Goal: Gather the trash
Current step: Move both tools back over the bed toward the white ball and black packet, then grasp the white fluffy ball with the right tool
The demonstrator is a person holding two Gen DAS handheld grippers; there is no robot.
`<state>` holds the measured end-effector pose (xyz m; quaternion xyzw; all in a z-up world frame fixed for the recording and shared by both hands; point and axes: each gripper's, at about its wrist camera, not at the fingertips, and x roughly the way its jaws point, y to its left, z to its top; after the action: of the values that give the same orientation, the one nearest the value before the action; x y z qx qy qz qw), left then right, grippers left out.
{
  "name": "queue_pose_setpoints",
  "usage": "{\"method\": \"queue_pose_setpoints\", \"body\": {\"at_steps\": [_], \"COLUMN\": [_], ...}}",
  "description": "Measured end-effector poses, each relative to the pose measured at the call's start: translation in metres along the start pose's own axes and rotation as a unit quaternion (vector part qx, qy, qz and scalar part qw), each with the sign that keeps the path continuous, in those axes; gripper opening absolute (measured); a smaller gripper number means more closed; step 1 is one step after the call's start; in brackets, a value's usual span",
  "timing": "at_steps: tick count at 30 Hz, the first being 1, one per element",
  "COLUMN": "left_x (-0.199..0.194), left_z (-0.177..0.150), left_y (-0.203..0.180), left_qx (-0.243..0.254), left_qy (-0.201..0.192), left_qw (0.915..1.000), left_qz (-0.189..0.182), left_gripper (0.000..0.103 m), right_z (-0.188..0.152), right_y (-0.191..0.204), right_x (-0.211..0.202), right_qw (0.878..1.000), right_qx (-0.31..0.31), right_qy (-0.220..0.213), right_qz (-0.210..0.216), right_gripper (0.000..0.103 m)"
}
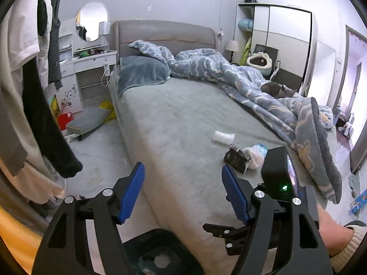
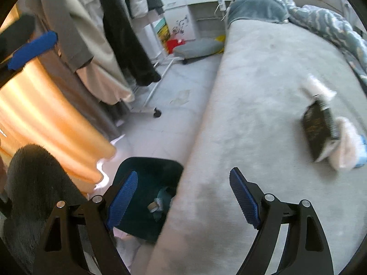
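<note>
Left wrist view
Left gripper [image 1: 183, 181]: jaws wide apart with nothing between them, hovering over the near left edge of the grey bed [image 1: 174, 119].
Trash on bed: a white crumpled plastic wrapper [image 1: 223, 136] lies on the sheet; nearer and to its right sit a small black printed packet [image 1: 236, 158] and a pale crumpled bag with a blue end [image 1: 255, 154], touching each other.
Bin: a dark teal plastic trash bin [image 1: 158, 238] stands on the floor at the near side of the bed, below the gripper, with some scraps inside.
Right gripper body [image 1: 278, 174]: black housing with a green light, just right of the packet.
Bedding: a blue patterned quilt [image 1: 229, 75] is bunched along the far and right side; a grey cat [image 1: 278, 90] lies on it.

Right wrist view
Right gripper [image 2: 183, 192]: jaws spread open, empty, above the bed edge and the bin [image 2: 146, 183].
Trash: the black packet [image 2: 318, 130] rests on the bed to the right, against the pale bag [image 2: 346, 146]; the white wrapper [image 2: 318, 87] lies just beyond it, blurred.
Left side: an orange curtain [image 2: 48, 112] and hanging clothes [image 2: 103, 34].
</note>
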<state>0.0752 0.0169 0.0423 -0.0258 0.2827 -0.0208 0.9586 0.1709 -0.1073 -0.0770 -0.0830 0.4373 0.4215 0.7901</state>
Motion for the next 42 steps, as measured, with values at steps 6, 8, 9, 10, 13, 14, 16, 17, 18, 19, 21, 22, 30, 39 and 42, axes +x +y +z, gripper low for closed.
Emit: {"method": "queue_pose_setpoints", "body": {"at_steps": [6,8,9,10,13,14,16,17,18,19,21,22,30,39,42], "left_x": [0.023,0.032,0.037,0.044,0.057,0.062,0.071,0.074,0.078,0.082,0.088,0.091,0.127,0.165,0.171], "left_z": [0.004,0.004,0.003,0.001,-0.001,-0.001,-0.002,-0.002,-0.001,-0.001,0.001,0.001,0.012,0.019,0.022], "left_y": [-0.003,-0.003,-0.003,-0.002,0.001,0.001,0.000,0.000,-0.001,-0.003,-0.004,-0.005,-0.029,-0.054,-0.063], "left_qx": [-0.017,-0.013,-0.012,-0.015,-0.025,-0.024,-0.022,-0.022,-0.022,-0.020,-0.019,-0.020,0.013,0.043,0.065], "left_qy": [-0.004,-0.001,0.002,0.007,0.014,0.013,0.014,0.015,0.016,0.018,0.021,0.024,0.042,0.058,0.053], "left_qw": [0.9997,0.9998,0.9998,0.9997,0.9994,0.9995,0.9995,0.9995,0.9994,0.9994,0.9993,0.9992,0.9980,0.9936,0.9885], "left_qz": [-0.017,-0.015,-0.015,-0.016,-0.017,-0.016,-0.016,-0.017,-0.020,-0.022,-0.024,-0.025,-0.046,-0.088,-0.126], "left_gripper": [0.077,0.077,0.078,0.078,0.078,0.078,0.078,0.078,0.078,0.078,0.079,0.079,0.081,0.083,0.089], "right_z": [0.006,0.007,0.005,0.004,0.003,0.004,0.004,0.005,0.005,0.005,0.006,0.006,0.006,-0.001,-0.004], "right_y": [-0.025,-0.034,-0.039,-0.042,-0.055,-0.059,-0.067,-0.070,-0.074,-0.077,-0.085,-0.089,-0.128,-0.164,-0.174], "right_x": [-0.020,-0.025,-0.027,-0.029,-0.033,-0.035,-0.041,-0.044,-0.048,-0.050,-0.056,-0.060,-0.086,-0.090,-0.088], "right_qw": [0.999,0.999,0.999,0.998,0.997,0.997,0.996,0.995,0.994,0.994,0.992,0.992,0.985,0.977,0.973], "right_qx": [0.013,0.023,0.026,0.027,0.041,0.046,0.052,0.055,0.058,0.060,0.066,0.069,0.104,0.153,0.173], "right_qy": [-0.025,-0.037,-0.040,-0.043,-0.055,-0.061,-0.069,-0.075,-0.081,-0.084,-0.094,-0.098,-0.130,-0.144,-0.145], "right_qz": [-0.023,-0.026,-0.027,-0.028,-0.031,-0.032,-0.035,-0.038,-0.041,-0.042,-0.043,-0.045,-0.049,-0.045,-0.040], "right_gripper": [0.083,0.084,0.084,0.084,0.084,0.084,0.084,0.084,0.084,0.084,0.084,0.084,0.084,0.084,0.084]}}
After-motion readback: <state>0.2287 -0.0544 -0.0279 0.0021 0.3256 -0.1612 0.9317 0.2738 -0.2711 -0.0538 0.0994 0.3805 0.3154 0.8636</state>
